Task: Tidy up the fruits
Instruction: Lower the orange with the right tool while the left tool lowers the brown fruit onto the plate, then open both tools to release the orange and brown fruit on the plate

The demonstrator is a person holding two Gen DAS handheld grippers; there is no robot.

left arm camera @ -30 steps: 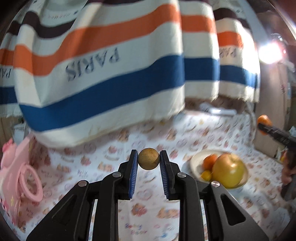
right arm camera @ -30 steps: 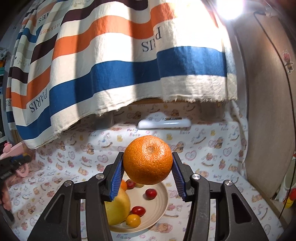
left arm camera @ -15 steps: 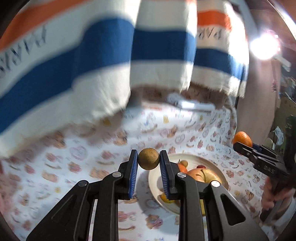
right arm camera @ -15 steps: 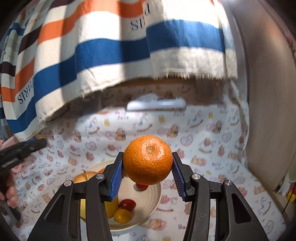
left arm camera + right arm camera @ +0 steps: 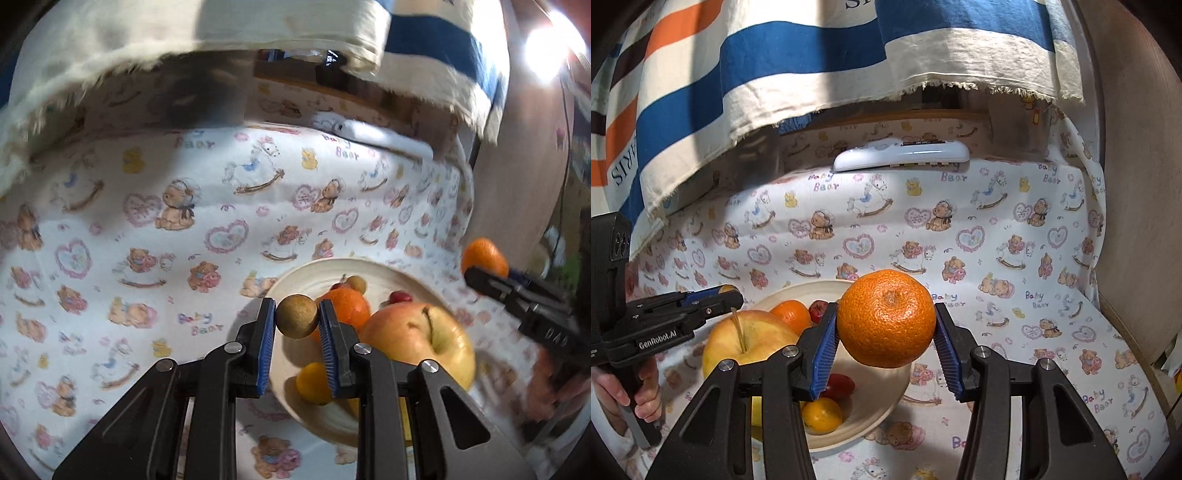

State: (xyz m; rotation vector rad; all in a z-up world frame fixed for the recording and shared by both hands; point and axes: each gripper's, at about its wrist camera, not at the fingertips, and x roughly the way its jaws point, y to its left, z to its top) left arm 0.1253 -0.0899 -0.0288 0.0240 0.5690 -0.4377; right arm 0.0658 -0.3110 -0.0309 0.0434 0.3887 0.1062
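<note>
My left gripper [image 5: 297, 319] is shut on a small round brown fruit [image 5: 296, 316], held just above the left rim of a cream plate [image 5: 314, 267]. The plate carries a big yellow-red apple [image 5: 417, 341], an orange [image 5: 349, 304], a small yellow fruit [image 5: 312, 382] and small red fruits [image 5: 398, 296]. My right gripper [image 5: 886, 326] is shut on a large orange [image 5: 886, 317], hovering over the plate's right side [image 5: 886, 398]. From the right wrist view the left gripper [image 5: 729, 293] comes in at the left; from the left wrist view the right gripper [image 5: 480, 269] shows at the right.
A white remote [image 5: 901, 155] lies at the back of the bear-print cloth [image 5: 1015, 258]. A striped PARIS towel [image 5: 757, 55] hangs above the back. A beige wall panel [image 5: 1137, 184] bounds the right side. A hand [image 5: 639, 395] grips the left tool.
Both grippers have sunk toward the plate with their fruits. The left one swung right and now hangs over the plate's rim; the pink toy has left its view.
</note>
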